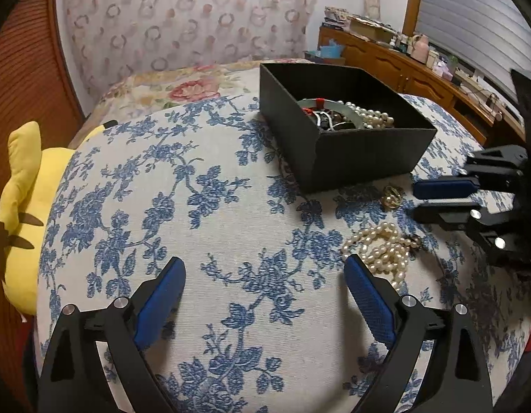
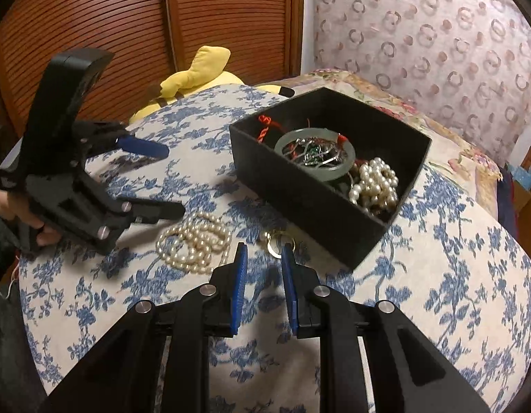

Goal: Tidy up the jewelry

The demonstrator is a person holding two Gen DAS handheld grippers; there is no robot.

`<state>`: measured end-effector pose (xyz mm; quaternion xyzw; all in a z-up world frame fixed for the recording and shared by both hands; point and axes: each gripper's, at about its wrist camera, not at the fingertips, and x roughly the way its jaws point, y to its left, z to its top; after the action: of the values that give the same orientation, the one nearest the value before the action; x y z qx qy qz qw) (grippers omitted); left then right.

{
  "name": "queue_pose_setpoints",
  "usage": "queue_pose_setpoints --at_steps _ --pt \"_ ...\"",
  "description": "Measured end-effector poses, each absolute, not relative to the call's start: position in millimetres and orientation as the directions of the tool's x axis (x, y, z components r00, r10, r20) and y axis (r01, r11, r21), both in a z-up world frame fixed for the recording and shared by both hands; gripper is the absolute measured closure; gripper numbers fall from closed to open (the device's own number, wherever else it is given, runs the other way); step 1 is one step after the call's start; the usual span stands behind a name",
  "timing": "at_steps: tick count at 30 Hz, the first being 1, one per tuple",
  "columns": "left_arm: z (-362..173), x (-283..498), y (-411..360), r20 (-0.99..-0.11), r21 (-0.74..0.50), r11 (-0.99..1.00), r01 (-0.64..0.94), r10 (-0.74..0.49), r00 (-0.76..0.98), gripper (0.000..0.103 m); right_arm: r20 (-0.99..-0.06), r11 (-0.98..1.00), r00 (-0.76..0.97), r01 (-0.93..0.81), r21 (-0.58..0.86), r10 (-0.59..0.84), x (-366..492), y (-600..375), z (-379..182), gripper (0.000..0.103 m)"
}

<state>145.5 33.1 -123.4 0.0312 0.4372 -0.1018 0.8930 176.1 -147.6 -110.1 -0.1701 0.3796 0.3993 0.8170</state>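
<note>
The loose pearl necklace [image 2: 193, 241] lies heaped on the blue-flowered surface [image 2: 437, 258], just in front of the black box [image 2: 300, 203] and a little to its left in my right view. Beside it, close against the box's near corner, sits a small gold ring piece [image 2: 277, 241]. The box itself already holds a green bangle [image 2: 334, 172], another bunch of pearls [image 2: 375, 182], a red cord [image 2: 263, 127] and some tangled silvery bits I cannot make out.

My right gripper [image 2: 264, 251] tilts steeply down at the surface, its blue-padded fingers [image 2: 239, 289] standing a narrow gap apart. Their tips sit on either side of the gold piece's near edge, but I cannot tell whether the pads touch it; nothing is clamped.

My left gripper [image 1: 263, 268] also angles down, its fingers [image 1: 160, 303] spread wide over bare cloth with nothing between them. The right-hand finger's tip overlaps the edge of the pearl heap in that view; whether it touches I cannot tell. From the right view this gripper comes in from the left, with part of my hand [image 2: 21, 216] wrapped round its handle.

A yellow plush toy [image 1: 24, 206] is tucked at the far left edge of the surface, against the slatted wooden doors [image 2: 128, 34].
</note>
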Motion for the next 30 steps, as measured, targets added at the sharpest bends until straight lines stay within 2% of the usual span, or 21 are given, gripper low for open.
queue_pose_setpoints --at_steps 8,11,21,23,25,29,30 --pt "-119.8 143.1 24.0 -0.786 -0.042 0.973 0.228 -0.173 0.594 0.013 -0.783 0.626 0.380 -0.779 0.015 0.492 192.7 -131.0 -117.8 0.081" --pt "-118.7 142.1 20.9 -0.782 -0.046 0.971 0.235 -0.181 0.597 0.013 -0.785 0.628 0.390 -0.779 -0.002 0.482 192.5 -129.8 -121.0 0.089" --pt "-115.5 137.0 4.8 -0.770 -0.066 0.961 0.269 -0.220 0.599 0.013 -0.755 0.643 0.423 -0.766 -0.002 0.502 173.9 -162.0 -107.5 0.093" --pt "-114.7 135.5 2.8 -0.767 -0.071 0.957 0.280 -0.232 0.598 0.020 -0.750 0.660 0.435 -0.751 0.002 0.498 168.3 -175.7 -104.5 0.093" --pt "-115.1 135.4 -0.4 -0.772 -0.081 0.953 0.291 -0.245 0.587 0.037 -0.748 0.673 0.447 -0.739 0.001 0.491 164.2 -186.0 -103.1 0.093" --pt "-117.5 132.2 -5.4 -0.775 -0.073 0.949 0.305 -0.247 0.582 0.058 -0.742 0.699 0.466 -0.715 0.005 0.482 157.1 -205.2 -101.8 0.093" --pt "-117.5 131.8 -6.6 -0.776 -0.070 0.948 0.310 -0.247 0.580 0.068 -0.741 0.704 0.468 -0.710 0.008 0.481 156.8 -206.5 -102.3 0.093"
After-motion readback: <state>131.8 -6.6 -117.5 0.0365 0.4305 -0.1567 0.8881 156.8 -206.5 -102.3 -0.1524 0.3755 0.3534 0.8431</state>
